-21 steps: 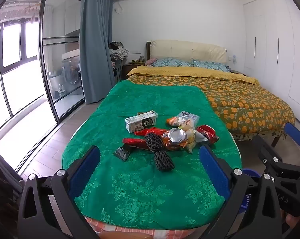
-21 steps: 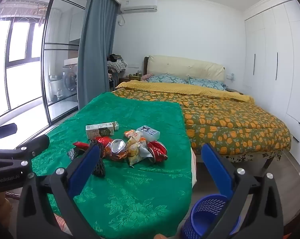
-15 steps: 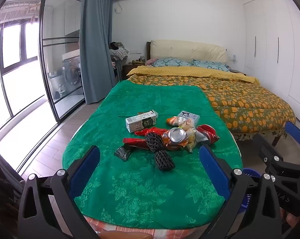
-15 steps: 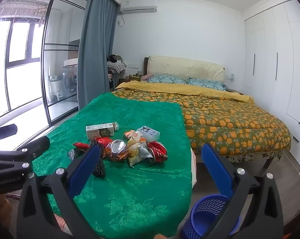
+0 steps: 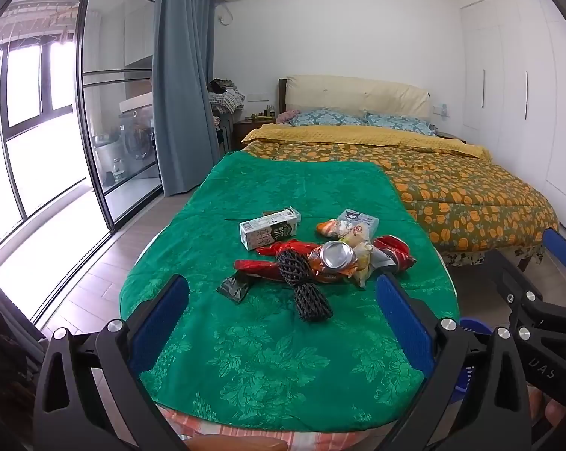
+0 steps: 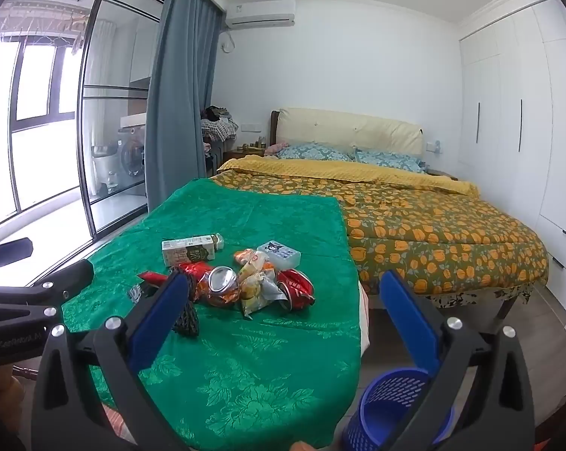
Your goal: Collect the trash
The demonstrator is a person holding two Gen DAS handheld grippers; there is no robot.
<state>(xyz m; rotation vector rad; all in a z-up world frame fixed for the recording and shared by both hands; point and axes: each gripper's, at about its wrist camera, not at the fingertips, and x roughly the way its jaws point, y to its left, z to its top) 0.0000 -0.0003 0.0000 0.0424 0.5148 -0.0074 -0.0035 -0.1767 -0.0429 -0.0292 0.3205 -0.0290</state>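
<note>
Trash pile: sits mid-counter on the green cloth (image 5: 283,357), all bunched together, nothing picked up yet
Carton (image 5: 269,228): lying flat at the far left of the pile, long axis running left-right, its folded top end pointing right and a bit away
Can (image 5: 335,255): crushed, on its side in the middle of the heap, shiny top facing the left camera
Mesh sleeve (image 5: 301,289): black net thing at the near edge, long axis going near-to-far, pinched in the middle
Red wrapper (image 5: 258,268): stretched left-right under the mesh, dark scrap just beside its left end
Red bag (image 5: 395,253): right side of the pile, touching the yellow snack packs
Small box (image 5: 358,220): pale blue, far right, behind the can
Bin (image 6: 391,409): blue, on the floor off the counter's near right corner
Left tool (image 5: 283,323): wide open, nothing in it, hanging short of the pile
Right tool (image 6: 283,310): also wide open and empty, aimed past the counter's right edge
</note>
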